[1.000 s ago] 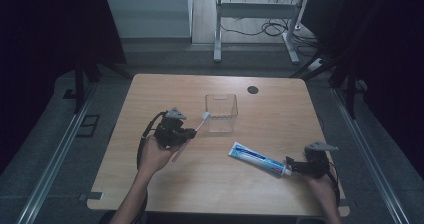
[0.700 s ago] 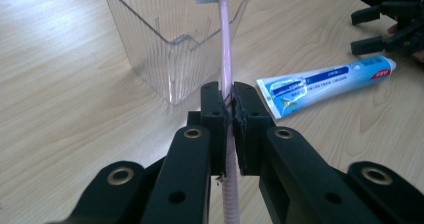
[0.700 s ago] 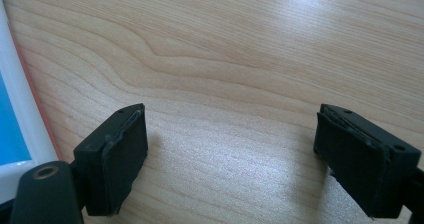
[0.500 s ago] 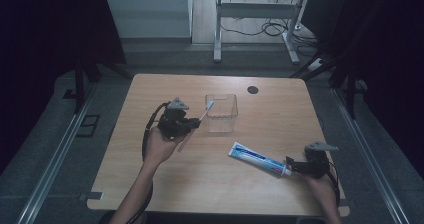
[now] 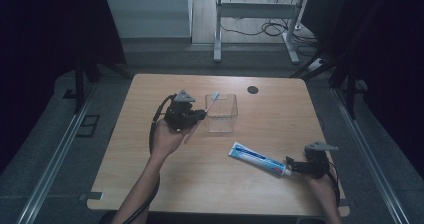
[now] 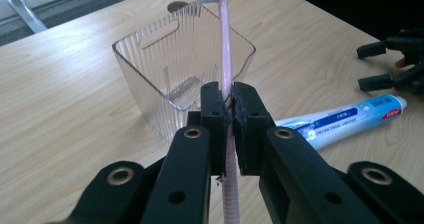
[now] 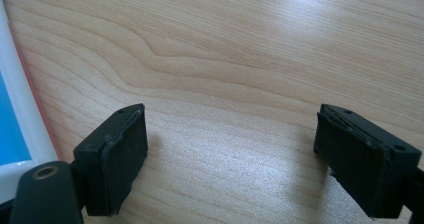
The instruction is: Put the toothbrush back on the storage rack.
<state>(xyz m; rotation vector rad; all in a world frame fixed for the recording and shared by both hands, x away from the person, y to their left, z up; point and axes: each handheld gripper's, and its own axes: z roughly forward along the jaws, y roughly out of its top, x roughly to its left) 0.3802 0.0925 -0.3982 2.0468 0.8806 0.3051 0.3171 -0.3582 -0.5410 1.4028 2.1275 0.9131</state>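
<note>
**Toothbrush at the bin: stock and hazards, near to far**

1. Right tongs (image 5: 295,168), near right edge of the table (image 5: 150,184). Jaws spread wide over bare wood, holding nothing. The cap end of the toothpaste (image 5: 259,159) lies just beside them; the right gripper view catches a white and blue edge of the tube at its left margin. Hazard, judged: a careless sweep of these open jaws could nudge the tube across the table.

2. Toothpaste, flat on the table, middle right, well apart from the bin.

3. Left tongs (image 5: 200,116), middle left, carried in the person's left hand (image 5: 167,139). Jaws pressed together, pinching the pink handle of the toothbrush (image 6: 226,54) about midway along.

4. Toothbrush, tilted, bristle head up and forward over the near left rim of the bin (image 6: 150,89); handle tail hangs below the jaws. Hazards, judged: the handle is thin and smooth, so it could pivot or slip in the pinch; the tail or head could catch the rim on the way in.

5. Bin, clear ribbed plastic, empty, upright at table centre. Hazard, judged: it looks light, so a knock on its wall would slide or tip it.

6. Dark round disc (image 5: 253,89), far side of the table.
</note>
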